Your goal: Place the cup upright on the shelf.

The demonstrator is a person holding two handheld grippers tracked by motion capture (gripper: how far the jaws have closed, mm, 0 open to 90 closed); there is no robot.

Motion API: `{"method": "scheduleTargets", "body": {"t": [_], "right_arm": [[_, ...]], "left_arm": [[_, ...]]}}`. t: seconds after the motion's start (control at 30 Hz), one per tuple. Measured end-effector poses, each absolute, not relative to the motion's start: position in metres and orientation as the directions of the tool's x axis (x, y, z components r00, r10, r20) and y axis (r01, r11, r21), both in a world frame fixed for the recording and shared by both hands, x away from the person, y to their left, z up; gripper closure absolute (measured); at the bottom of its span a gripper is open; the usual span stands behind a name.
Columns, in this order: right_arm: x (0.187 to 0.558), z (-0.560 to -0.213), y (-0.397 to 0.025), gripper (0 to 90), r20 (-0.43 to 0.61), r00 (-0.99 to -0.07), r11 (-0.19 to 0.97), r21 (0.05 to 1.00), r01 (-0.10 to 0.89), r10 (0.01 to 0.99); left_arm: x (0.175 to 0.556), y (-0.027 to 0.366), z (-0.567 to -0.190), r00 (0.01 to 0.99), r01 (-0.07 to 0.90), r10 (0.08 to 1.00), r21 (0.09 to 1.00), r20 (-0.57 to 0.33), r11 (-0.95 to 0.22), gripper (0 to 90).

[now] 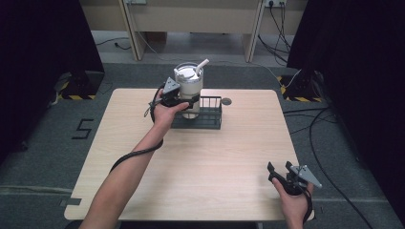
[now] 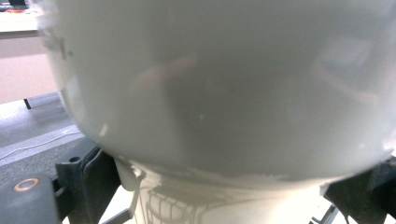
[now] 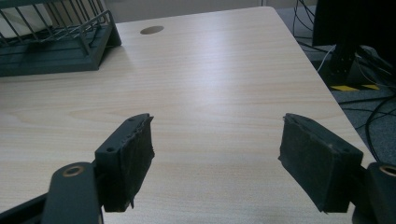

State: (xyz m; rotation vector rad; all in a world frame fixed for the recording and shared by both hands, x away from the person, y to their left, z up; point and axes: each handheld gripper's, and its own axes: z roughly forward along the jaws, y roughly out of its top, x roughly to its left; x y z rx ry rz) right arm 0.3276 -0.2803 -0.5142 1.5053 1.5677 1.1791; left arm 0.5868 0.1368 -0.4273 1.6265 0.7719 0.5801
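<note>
The wooden surface point(image 1: 200, 162) is pale and smooth. At its far side stands a black wire rack point(image 1: 206, 114), and in its left end stands a tall, glossy white cup point(image 1: 189, 90) with a straw. The left claw point(image 1: 187, 101) is clamped on the cup; whether placing or lifting, I cannot tell. The right claw point(image 1: 278, 168) rests apart, holding nothing.

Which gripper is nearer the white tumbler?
Left. The left gripper clamps the white tumbler in the wire rack; the right gripper rests open at the table's near right corner.
</note>
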Motion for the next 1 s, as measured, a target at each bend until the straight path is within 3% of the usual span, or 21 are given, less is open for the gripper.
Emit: {"method": "scheduleTargets", "body": {"t": [1.0], "right_arm": [[0.327,-0.514,-0.280,26.0,0.123,-0.125,-0.064,0.916,0.396,0.984]], "left_arm": [[0.582,0.137,-0.439,0.645,0.155,0.762,0.986,-0.058,-0.056,8.2]]}}
